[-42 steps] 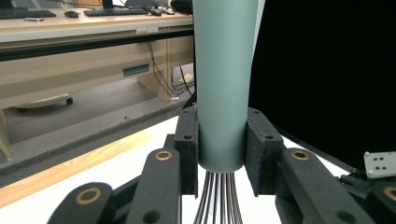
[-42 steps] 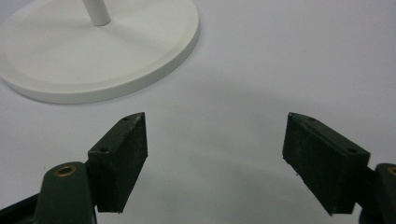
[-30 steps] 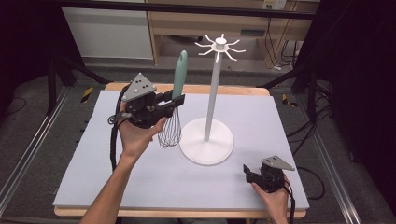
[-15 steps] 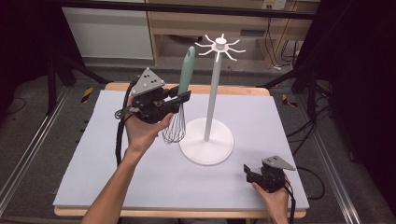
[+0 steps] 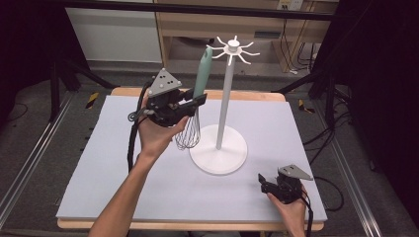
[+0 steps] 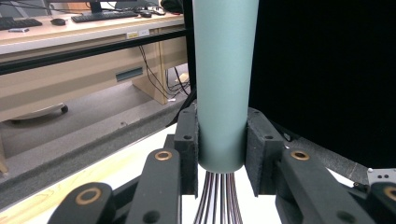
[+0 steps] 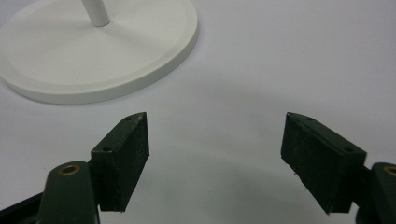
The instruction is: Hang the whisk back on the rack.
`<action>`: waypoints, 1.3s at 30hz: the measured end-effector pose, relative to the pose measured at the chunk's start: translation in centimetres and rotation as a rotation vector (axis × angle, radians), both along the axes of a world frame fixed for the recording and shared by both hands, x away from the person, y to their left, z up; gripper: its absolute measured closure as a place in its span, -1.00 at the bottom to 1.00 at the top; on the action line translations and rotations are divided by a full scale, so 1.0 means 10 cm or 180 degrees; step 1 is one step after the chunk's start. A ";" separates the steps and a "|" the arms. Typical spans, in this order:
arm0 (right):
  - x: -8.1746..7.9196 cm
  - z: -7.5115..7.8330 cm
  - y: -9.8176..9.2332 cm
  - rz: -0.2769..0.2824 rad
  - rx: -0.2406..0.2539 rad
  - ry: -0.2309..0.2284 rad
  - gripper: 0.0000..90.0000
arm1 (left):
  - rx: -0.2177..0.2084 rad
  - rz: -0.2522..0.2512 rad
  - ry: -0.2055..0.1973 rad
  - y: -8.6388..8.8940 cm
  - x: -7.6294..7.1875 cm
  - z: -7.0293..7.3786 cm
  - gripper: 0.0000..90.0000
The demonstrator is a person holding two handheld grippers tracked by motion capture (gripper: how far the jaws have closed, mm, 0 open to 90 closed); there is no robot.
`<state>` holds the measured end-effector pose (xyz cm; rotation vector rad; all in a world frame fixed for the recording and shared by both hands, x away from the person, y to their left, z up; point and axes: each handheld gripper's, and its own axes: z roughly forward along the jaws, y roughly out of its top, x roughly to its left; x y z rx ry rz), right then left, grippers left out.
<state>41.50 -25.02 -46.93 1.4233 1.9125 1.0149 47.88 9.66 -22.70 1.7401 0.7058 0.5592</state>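
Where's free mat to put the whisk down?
Bare mat left of the stand base, out to the left edge, and the far right corner behind the right gripper. Crowded mid-table: the whisk in the left gripper hangs beside the stand pole.

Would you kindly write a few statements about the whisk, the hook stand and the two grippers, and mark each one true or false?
1. The left gripper is shut on the whisk at the lower end of its green handle. True.
2. The whisk hangs from a hook on the white stand. False: it is held upright beside the pole, handle up.
3. The right gripper has its jaws open with nothing between them. True.
4. The right gripper holds the stand's base. False: it rests on the grey mat, apart from the base.
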 end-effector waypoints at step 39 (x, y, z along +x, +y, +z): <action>0.01 0.00 -0.03 -0.0010 0.0015 -0.0001 -0.51 | -0.0019 -0.0009 0.0034 -0.28 0.18 -0.09 0.53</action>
